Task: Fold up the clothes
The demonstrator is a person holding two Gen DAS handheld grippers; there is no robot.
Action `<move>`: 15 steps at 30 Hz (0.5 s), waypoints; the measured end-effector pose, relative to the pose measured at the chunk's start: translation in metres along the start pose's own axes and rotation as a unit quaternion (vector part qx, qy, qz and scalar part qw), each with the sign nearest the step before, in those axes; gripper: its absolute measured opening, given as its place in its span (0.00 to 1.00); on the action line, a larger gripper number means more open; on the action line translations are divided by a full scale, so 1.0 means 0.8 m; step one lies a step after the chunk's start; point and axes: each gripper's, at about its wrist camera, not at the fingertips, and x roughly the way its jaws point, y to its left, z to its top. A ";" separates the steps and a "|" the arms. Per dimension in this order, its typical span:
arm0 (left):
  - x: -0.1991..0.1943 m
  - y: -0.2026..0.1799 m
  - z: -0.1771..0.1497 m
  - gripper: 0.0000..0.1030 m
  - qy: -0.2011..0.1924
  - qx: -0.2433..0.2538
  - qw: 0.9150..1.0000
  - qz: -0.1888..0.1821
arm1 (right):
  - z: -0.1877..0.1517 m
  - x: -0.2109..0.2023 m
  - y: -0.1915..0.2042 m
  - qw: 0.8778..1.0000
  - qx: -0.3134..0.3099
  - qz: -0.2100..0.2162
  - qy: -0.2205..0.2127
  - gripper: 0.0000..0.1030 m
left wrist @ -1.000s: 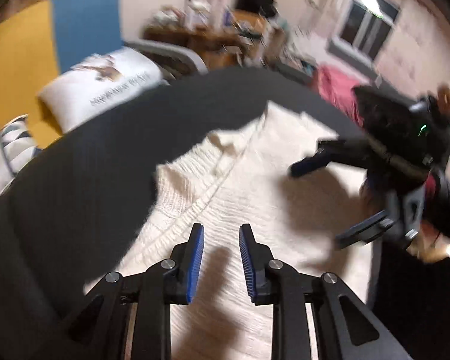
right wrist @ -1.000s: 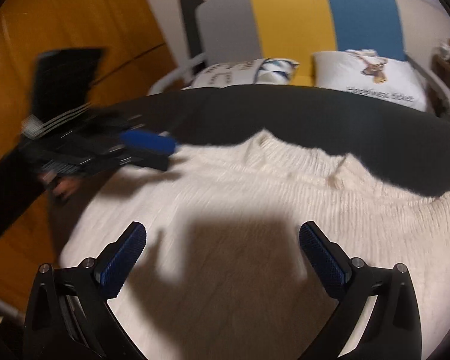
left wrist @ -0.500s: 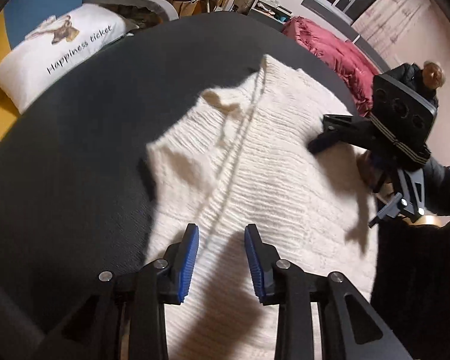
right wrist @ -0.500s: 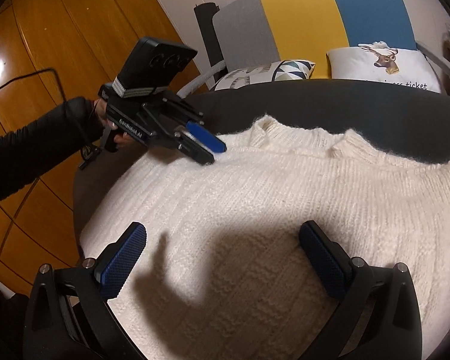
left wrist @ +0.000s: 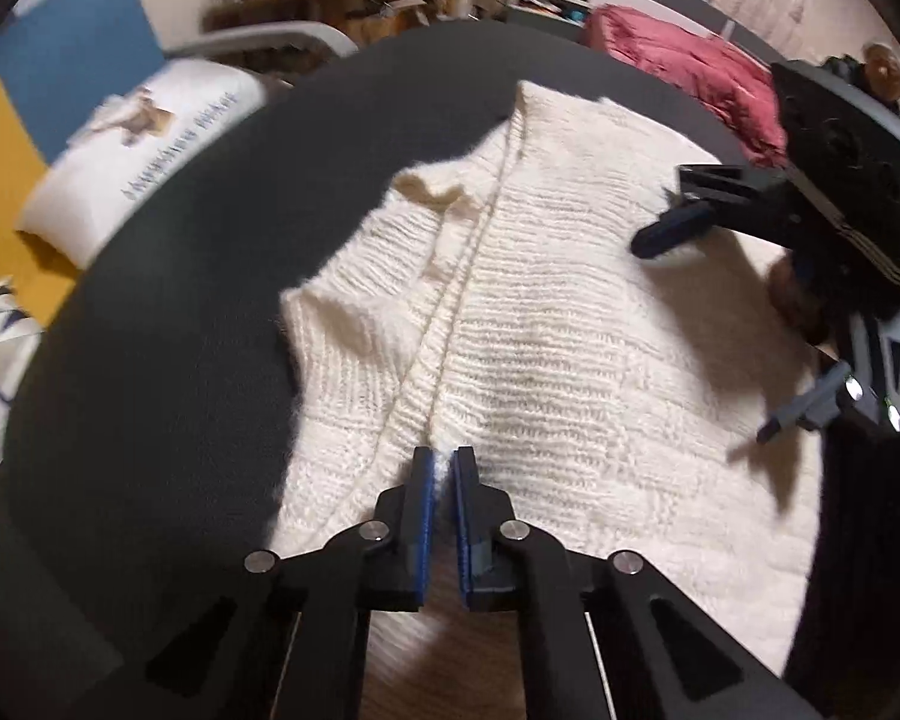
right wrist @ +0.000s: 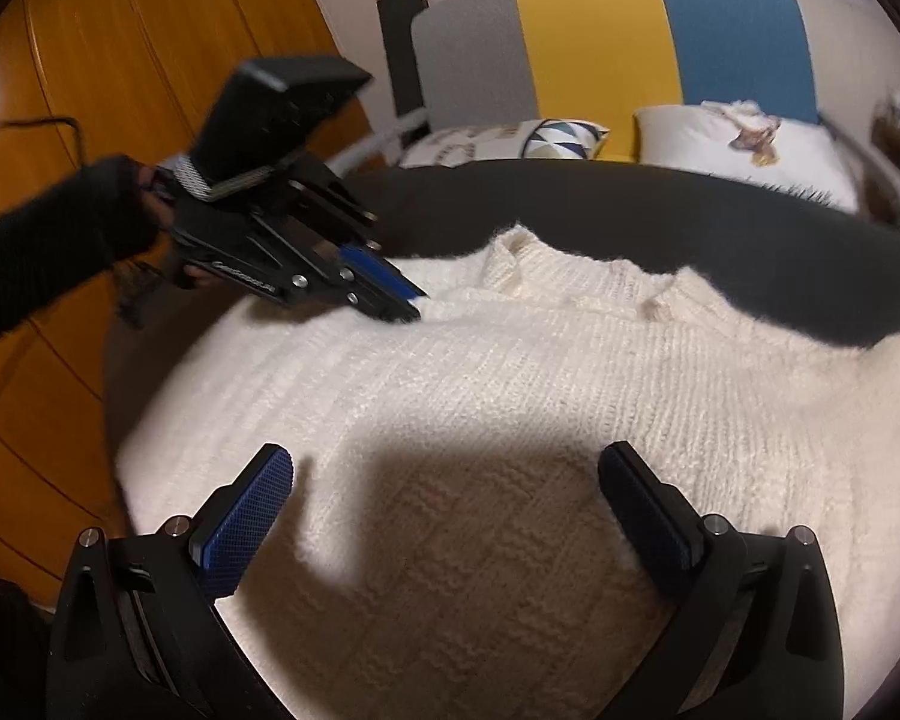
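Pinching sweater point(left wrist: 540, 312): left gripper point(left wrist: 444, 468) jaws | right gripper point(right wrist: 444, 480) jaws wide | pillow point(left wrist: 144, 150) beyond

The left gripper point(left wrist: 444, 462) pointed steeply down at the cream sweater point(left wrist: 570, 348), its blue-padded jaws drawn nearly together and pinching a small ridge of the knit near the sweater's edge. A dark-sleeved left hand point(right wrist: 132, 210) gripped its handle, held out beyond the sweater's side. The right gripper point(right wrist: 447, 480) hung tilted above the sweater's middle, jaws spread wide with nothing between the pads.
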 end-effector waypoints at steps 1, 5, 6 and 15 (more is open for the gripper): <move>-0.005 -0.002 -0.004 0.04 -0.010 -0.008 1.000 0.014 | 0.002 0.000 0.006 1.000 -0.003 -0.010 -0.001 1.00; -0.030 0.006 -0.012 0.04 -0.067 -0.060 0.995 0.051 | 0.017 -0.006 0.016 1.000 -0.009 -0.021 -0.008 1.00; -0.031 0.008 -0.012 0.04 -0.073 -0.065 0.994 0.055 | 0.024 -0.006 0.016 1.000 -0.011 -0.026 -0.007 1.00; 0.016 0.016 -0.019 0.04 -0.097 -0.102 0.989 0.053 | 0.009 0.035 -0.005 0.996 -0.004 -0.093 0.013 1.00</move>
